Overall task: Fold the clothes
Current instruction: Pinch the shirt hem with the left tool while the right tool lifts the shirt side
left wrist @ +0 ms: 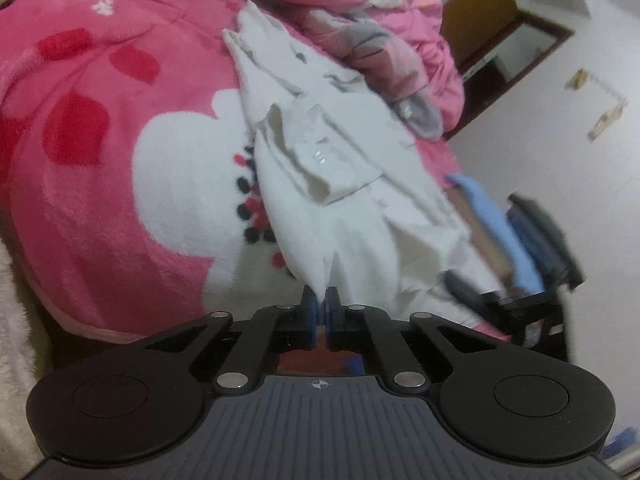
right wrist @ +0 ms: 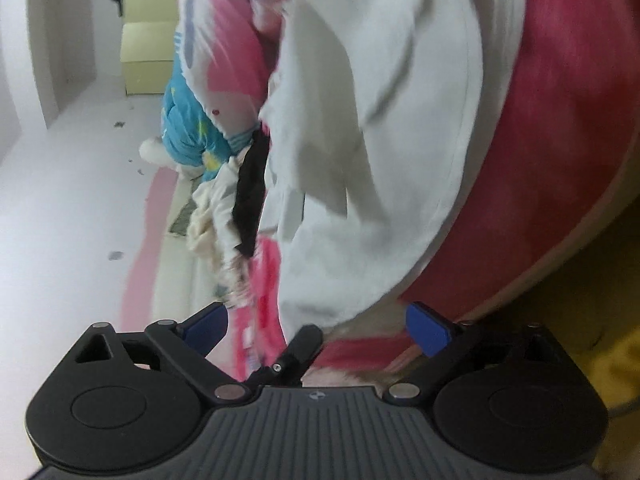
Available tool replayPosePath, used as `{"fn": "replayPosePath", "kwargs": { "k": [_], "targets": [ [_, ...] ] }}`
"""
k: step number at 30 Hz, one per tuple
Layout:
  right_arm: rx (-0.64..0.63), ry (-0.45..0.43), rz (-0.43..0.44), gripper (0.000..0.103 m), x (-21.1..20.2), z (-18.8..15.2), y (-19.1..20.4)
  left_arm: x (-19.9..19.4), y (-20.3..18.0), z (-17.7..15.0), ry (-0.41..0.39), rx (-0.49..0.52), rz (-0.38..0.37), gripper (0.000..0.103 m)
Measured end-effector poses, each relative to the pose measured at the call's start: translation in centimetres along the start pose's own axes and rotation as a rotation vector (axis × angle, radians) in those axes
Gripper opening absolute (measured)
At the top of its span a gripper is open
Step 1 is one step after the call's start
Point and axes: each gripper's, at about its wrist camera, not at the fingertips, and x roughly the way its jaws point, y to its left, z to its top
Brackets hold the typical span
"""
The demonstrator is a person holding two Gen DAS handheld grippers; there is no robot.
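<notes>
1. Two grippers were in play, one per hand. We had the left gripper (left wrist: pixel 321 307) clenched on a corner of the white shirt (left wrist: pixel 344 184); cloth ran straight out from between its blue pads (left wrist: pixel 310 312).
2. The right gripper (right wrist: pixel 316 326) stood released, its blue pads (right wrist: pixel 426 328) wide apart, nothing between them. The shirt's hem (right wrist: pixel 320 312) hung just ahead of the gap, near but not pinched.
3. The shirt lay rumpled across the pink blanket (left wrist: pixel 100 160) on the bed, a cuffed sleeve (left wrist: pixel 320 160) flopped over its middle. From the left wrist view, the far end reached toward a pink quilt (left wrist: pixel 380 40) heaped behind it.
4. In the left wrist view we saw the right gripper (left wrist: pixel 540 248) blurred at the shirt's far edge, with a blue sleeve (left wrist: pixel 484 208) of the person behind it.
5. Step in hand, as we judged it: taking hold of the shirt at two points, ahead of spreading or folding. One point was secured, the other not yet.
6. The next move called for the right gripper to slide its open pads over the hem and close on a single layer, not a bunch. The blur made the exact edge hard to place.
7. A black garment (right wrist: pixel 252 188) and other clothes lay beyond, untouched.
</notes>
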Motion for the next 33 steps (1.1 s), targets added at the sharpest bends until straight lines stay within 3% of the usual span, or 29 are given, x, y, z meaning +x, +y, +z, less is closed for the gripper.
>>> {"fn": "replayPosePath", "kwargs": {
  "k": [6, 13, 19, 20, 21, 23, 24, 29, 33],
  "targets": [
    [0.104, 0.061, 0.054, 0.088, 2.8, 0.1, -1.6, -0.9, 0.2, 0.7, -0.031, -0.040, -0.089, 0.002],
    [0.180, 0.062, 0.138, 0.070, 4.9, 1.1, -2.6, -1.4, -0.2, 0.5, -0.053, 0.041, -0.103, 0.002],
    [0.191, 0.013, 0.177, 0.034, 4.8, 1.5, -2.9, -1.0, 0.4, 0.4, -0.031, 0.043, -0.097, 0.003],
    [0.185, 0.002, 0.178, 0.028, 4.7, 1.6, -2.9, -0.9, 0.6, 0.4, -0.025, 0.038, -0.097, 0.013],
    [0.177, -0.008, 0.182, 0.026, 4.5, 1.7, -2.8, -0.9, 0.9, 0.4, -0.023, 0.026, -0.098, 0.034],
    [0.157, -0.025, 0.193, 0.021, 4.2, 1.8, -2.6, -1.0, 1.6, 0.5, -0.032, -0.017, -0.099, 0.056],
    [0.148, -0.030, 0.198, 0.019, 4.1, 1.9, -2.5, -1.0, 2.0, 0.7, -0.036, -0.041, -0.100, 0.061],
    [0.114, -0.038, 0.204, 0.014, 3.7, 2.4, -2.2, -0.4, 4.0, 2.0, -0.033, -0.190, -0.154, 0.066],
    [0.088, -0.038, 0.203, 0.011, 3.8, 2.9, -1.7, 1.1, 4.8, 3.3, 0.017, -0.244, -0.181, 0.068]
  ]
}}
